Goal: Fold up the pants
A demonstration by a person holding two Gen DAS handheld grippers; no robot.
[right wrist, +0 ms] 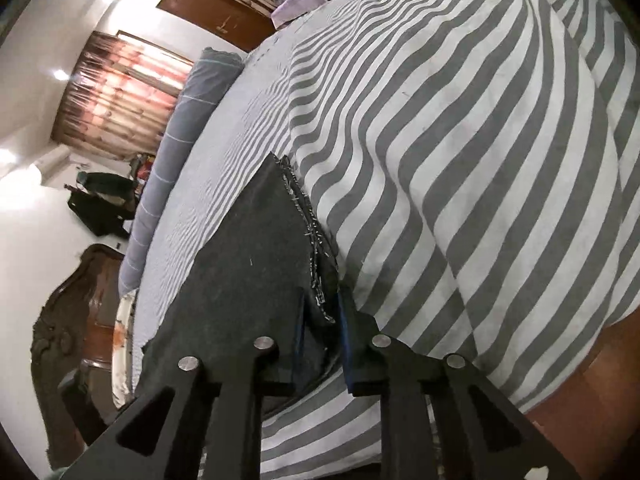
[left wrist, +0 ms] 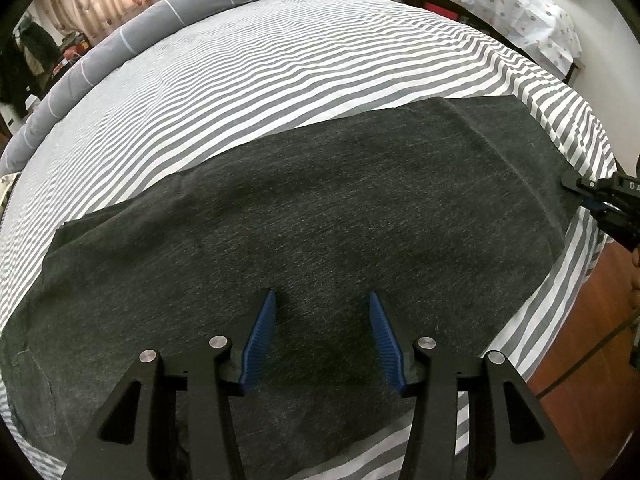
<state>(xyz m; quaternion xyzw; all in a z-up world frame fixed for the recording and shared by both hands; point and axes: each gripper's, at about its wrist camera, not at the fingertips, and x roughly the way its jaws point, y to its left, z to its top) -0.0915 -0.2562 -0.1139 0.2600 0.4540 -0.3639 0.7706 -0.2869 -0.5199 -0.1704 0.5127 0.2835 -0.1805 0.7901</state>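
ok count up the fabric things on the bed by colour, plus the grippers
dark grey pants: 1
grey and white striped sheet: 1
grey rolled quilt: 1
grippers: 2, left gripper and right gripper
total: 5

Matt dark knit pants (left wrist: 320, 220) on smooth striped cotton sheet (left wrist: 280, 72)

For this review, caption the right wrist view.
Right gripper shut on dark grey pants hem, on striped bedsheet.
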